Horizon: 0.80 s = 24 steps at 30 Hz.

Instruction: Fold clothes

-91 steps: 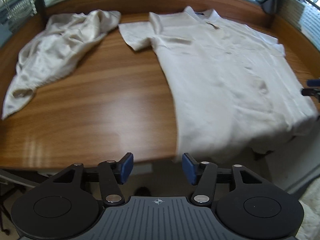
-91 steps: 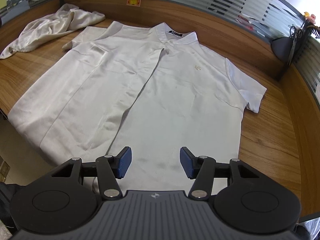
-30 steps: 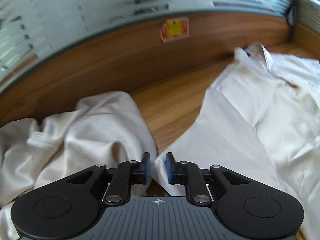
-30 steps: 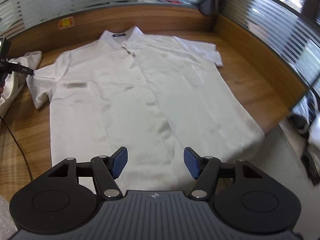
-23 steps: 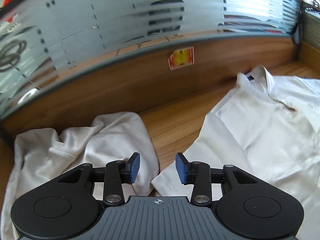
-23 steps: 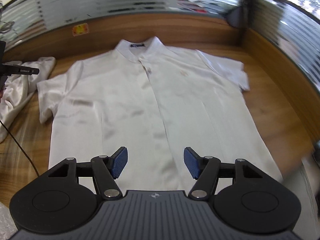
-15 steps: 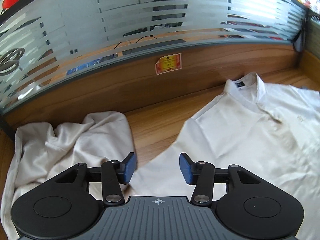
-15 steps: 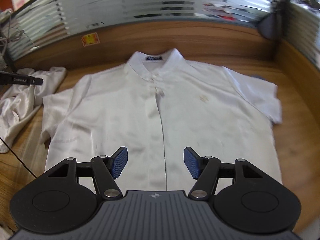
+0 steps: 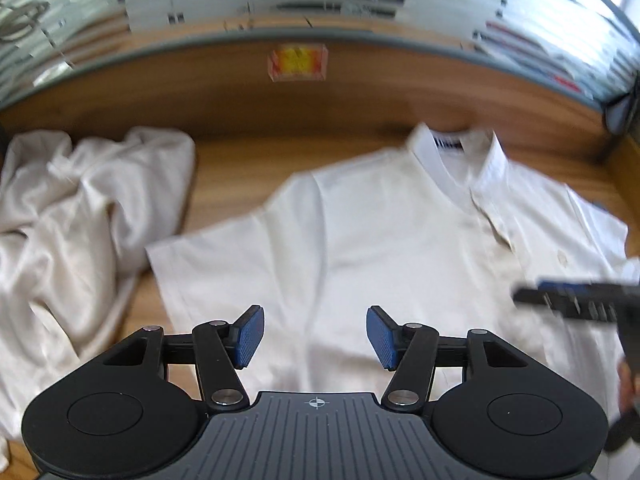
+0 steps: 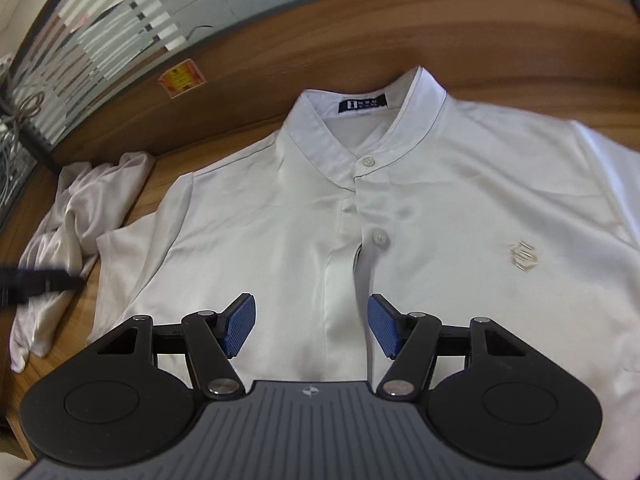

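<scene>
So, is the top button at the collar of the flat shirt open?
No, the top button sits closed at the collar of the flat shirt.

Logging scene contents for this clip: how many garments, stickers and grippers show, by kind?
Garments: 2, flat white shirt, crumpled cream garment
Wall stickers: 1, sticker
Grippers: 2, left gripper, right gripper
Total: 5

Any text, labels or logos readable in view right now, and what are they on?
No text reads clearly.
Neck label inside the shirt collar: navy with white marks, too small to read.
Chest emblem on the shirt: a logo, no legible letters.
Red-and-yellow sticker on the wooden back panel: blurred, unreadable.
</scene>
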{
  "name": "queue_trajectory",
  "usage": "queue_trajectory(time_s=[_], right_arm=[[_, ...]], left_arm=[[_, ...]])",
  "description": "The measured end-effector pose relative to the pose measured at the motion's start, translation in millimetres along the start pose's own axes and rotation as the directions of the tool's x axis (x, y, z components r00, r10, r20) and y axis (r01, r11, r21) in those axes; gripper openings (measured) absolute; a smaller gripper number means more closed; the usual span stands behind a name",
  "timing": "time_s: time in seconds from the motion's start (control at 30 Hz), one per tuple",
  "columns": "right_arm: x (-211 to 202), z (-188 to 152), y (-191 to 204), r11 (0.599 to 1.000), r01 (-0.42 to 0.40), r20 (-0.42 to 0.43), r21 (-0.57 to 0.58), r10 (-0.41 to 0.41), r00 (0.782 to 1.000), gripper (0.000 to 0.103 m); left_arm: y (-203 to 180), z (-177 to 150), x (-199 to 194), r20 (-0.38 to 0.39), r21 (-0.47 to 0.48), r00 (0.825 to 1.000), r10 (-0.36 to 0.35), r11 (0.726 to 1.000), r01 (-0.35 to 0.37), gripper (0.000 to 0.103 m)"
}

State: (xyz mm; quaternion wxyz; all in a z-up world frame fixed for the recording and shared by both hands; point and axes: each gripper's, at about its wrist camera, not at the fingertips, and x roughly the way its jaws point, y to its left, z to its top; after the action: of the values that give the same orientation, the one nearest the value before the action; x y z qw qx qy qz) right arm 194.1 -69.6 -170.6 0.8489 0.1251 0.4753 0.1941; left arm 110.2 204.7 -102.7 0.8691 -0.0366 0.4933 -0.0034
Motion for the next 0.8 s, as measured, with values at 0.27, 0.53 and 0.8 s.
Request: queue_trajectory(time_s=[0.27, 0.53, 0.8], right_arm=[[22, 13, -3, 0.998, -0.064, 0.007, 0.018, 0.064, 0.998, 0.047], [32, 12, 41, 0.949, -0.075, -0.035, -0.307, 0.067, 0.997, 0.047], [44, 37, -7, 0.999, -0.034, -0.024, 0.002, 0.034, 0.999, 0.046]], left_arm=[[-18, -8, 15, -0.074, 0.032, 0.997, 0.013, 0.999, -0.011, 0.060], [-12, -2, 23, -0.101, -0.010, 0.994, 0.034, 0.999, -0.035, 0.060], [-13, -4, 22, -0.110, 0.003, 0.993, 0.047, 0.999, -0.046, 0.060]])
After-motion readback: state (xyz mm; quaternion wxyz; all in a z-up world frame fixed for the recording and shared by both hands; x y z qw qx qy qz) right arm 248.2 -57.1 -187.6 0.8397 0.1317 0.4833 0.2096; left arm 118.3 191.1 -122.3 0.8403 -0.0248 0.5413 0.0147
